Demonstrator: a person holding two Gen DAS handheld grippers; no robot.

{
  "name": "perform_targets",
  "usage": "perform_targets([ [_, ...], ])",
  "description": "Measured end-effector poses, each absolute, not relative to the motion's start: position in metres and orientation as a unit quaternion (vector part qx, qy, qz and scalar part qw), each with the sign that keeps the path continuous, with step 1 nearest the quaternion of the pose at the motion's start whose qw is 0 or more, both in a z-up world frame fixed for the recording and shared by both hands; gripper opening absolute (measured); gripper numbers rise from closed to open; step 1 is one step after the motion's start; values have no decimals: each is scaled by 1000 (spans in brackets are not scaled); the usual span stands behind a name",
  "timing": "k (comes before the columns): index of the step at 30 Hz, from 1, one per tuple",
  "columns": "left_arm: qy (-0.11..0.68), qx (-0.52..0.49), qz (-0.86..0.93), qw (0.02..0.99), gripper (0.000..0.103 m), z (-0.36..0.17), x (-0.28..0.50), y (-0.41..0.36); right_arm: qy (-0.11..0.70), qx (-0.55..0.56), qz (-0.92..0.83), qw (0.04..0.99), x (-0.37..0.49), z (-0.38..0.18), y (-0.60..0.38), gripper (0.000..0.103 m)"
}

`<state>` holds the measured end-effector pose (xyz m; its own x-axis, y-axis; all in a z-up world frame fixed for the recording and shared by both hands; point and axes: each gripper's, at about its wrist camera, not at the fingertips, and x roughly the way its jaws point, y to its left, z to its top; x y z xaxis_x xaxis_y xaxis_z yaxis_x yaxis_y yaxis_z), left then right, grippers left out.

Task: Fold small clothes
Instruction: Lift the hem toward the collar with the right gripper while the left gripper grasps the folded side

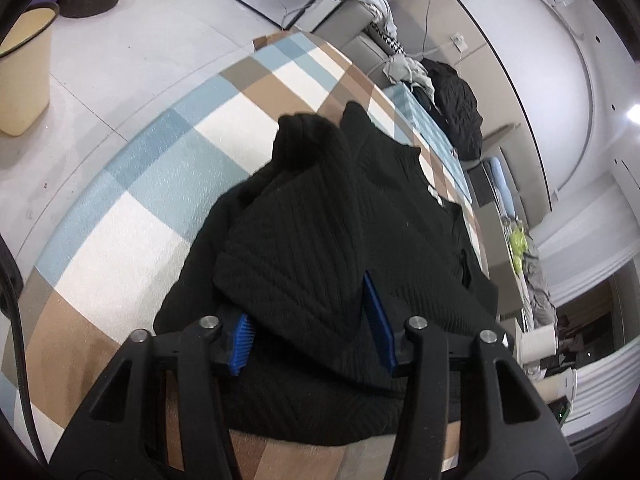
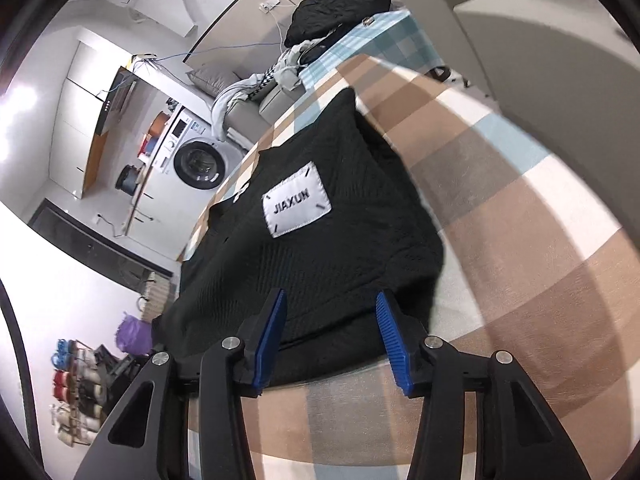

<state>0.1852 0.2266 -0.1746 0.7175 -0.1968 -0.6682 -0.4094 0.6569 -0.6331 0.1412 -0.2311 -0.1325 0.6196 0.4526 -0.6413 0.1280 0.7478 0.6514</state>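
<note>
1. Both wrist views are bright and evenly lit by indoor light; a ceiling lamp (image 1: 634, 114) flares white at the right edge of the left view.
2. A blown-out patch of glare covers the white cabinet (image 2: 24, 104) in the right view.
3. Heavy fisheye distortion bends the checked cloth (image 1: 132, 208) and walls into arcs, with black vignetting in the corners.
4. The black sweater (image 1: 304, 240) loses knit detail in its darkest folds; its raised sleeve tip is motion-blurred.
5. A broad soft shadow falls across the checked cloth right of the sweater in the right view.
6. The white label (image 2: 297, 205) reads sharply.
</note>
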Motion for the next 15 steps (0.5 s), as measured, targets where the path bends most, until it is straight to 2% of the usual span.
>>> perform_targets([
  [2,364,-403,60,837,33,-171,188,226,412,329,77,846,134,-124,-238,48],
  [3,363,-396,58,841,32,-169,190,224,404,327,68,852,131,-120,-242,48],
  [6,357,-366,55,858,32,-160,196,217,398,320,33,859,131,-120,-255,53],
  [12,352,-355,62,864,32,-153,202,214,411,305,35,858,149,-132,-249,53],
  [15,340,-346,52,873,32,-143,193,211,389,305,87,865,148,-120,-239,53],
])
